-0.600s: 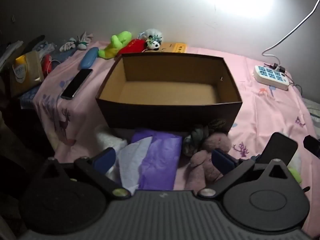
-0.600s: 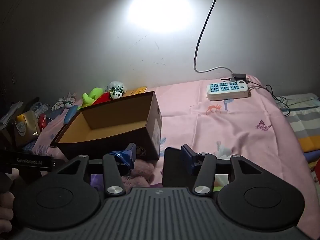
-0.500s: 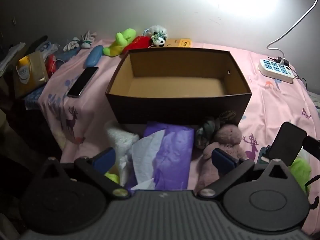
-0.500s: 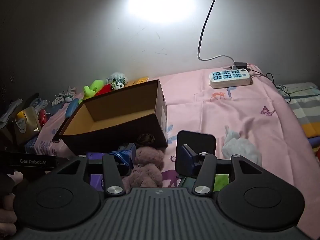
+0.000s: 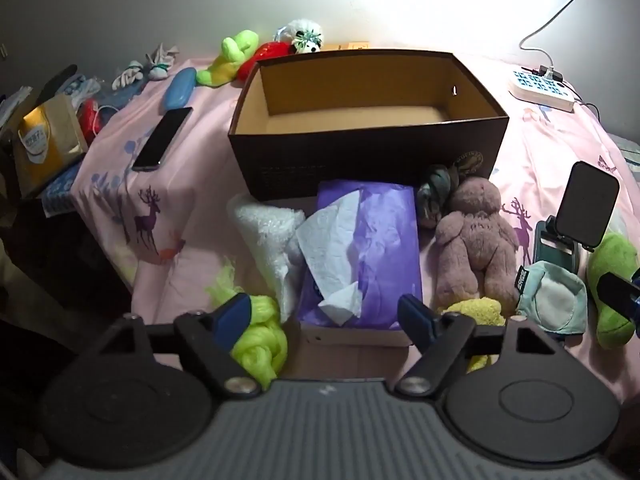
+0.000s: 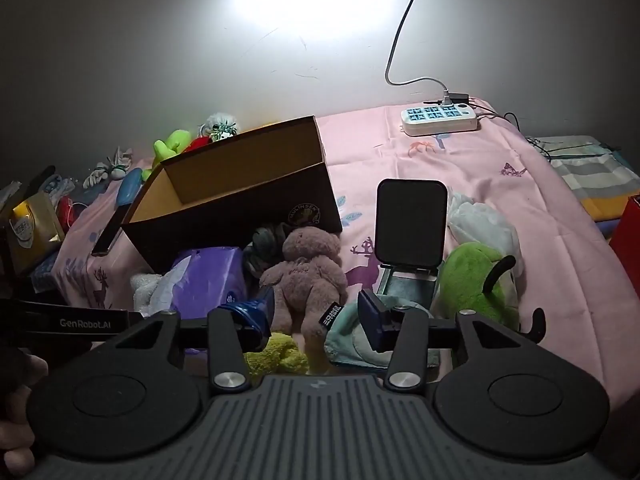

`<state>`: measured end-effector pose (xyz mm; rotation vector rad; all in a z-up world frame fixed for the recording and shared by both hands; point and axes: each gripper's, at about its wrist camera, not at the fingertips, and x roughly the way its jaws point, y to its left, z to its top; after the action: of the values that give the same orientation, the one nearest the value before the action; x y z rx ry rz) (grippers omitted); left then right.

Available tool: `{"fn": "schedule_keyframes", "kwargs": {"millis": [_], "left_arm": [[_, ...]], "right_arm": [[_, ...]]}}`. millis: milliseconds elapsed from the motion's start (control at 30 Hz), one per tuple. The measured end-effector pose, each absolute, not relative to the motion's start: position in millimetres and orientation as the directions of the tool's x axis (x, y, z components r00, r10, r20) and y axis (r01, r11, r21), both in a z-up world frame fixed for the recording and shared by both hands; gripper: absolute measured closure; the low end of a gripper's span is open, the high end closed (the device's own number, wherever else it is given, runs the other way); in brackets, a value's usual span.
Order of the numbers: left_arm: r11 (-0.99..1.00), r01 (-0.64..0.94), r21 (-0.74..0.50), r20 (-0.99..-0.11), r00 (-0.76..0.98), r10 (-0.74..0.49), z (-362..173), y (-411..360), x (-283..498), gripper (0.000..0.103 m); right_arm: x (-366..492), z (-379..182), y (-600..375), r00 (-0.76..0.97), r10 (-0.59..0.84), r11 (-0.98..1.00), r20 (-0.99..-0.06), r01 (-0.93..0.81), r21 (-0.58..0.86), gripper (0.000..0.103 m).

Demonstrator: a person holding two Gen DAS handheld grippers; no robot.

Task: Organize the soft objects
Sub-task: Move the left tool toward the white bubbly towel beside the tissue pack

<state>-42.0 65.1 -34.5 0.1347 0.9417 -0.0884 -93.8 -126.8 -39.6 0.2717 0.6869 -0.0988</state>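
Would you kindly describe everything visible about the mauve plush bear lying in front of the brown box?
The mauve plush bear is a fluffy, dusty pink-brown toy with a rounded head, two arms and two legs. It lies on the pink sheet, head toward the brown box and legs toward the cameras; no face shows. A grey-green bundle presses against its head, and a yellow fuzzy item sits at its feet. Neither gripper touches it.

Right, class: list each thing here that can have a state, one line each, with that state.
Cardboard box: open, empty.
Tissue pack: open, a tissue sticking out.
Pink teddy bear: lying face down on the bedsheet.
Phone stand: unfolded, plate upright.
Power strip: a cable plugged in.
Left claw: open, empty.
Right claw: open, empty.
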Motion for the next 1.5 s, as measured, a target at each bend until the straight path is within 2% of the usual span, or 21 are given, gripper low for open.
{"fn": "schedule_keyframes", "kwargs": {"millis": [33,100,200,367,700,1500], "left_arm": [[0.989,0.131,0.068,-0.811,0.585,-0.022,-35.0,67.2,-43.1,0.02],[0.991,0.119,0.055,-0.809,0.587,-0.025,-34.2,68.7,-43.3,0.009],[0.993,0.104,0.055,-0.801,0.598,-0.018,-32.7,67.4,-44.5,0.009],[0.995,0.078,0.06,-0.802,0.597,0.002,-30.3,57.7,-41.1,0.006],[0.997,0.063,0.051,-0.802,0.598,0.003,-27.7,21.4,-39.3,0.006],[0.99,0.026,0.136,-0.822,0.562,0.099,-45.0,-31.5,-33.2,0.003]], "right_arm": [[-93.9,-39.2,-124.6,0.773,0.007,0.959,-0.635,0.174,0.223,0.074],[-93.5,-38.9,-122.3,0.781,0.024,0.954,-0.624,0.168,0.248,0.074],[-90.9,-41.8,-123.6,0.787,0.065,0.942,-0.614,0.155,0.298,0.074],[-89.8,-41.1,-130.7,0.79,0.098,0.947,-0.605,0.113,0.301,0.073],[-88.1,-33.8,-153.9,0.797,0.105,0.974,-0.594,0.039,0.224,0.072],[-82.5,-47.5,-195.6,0.745,0.199,0.968,-0.637,-0.047,0.247,0.073]]}}
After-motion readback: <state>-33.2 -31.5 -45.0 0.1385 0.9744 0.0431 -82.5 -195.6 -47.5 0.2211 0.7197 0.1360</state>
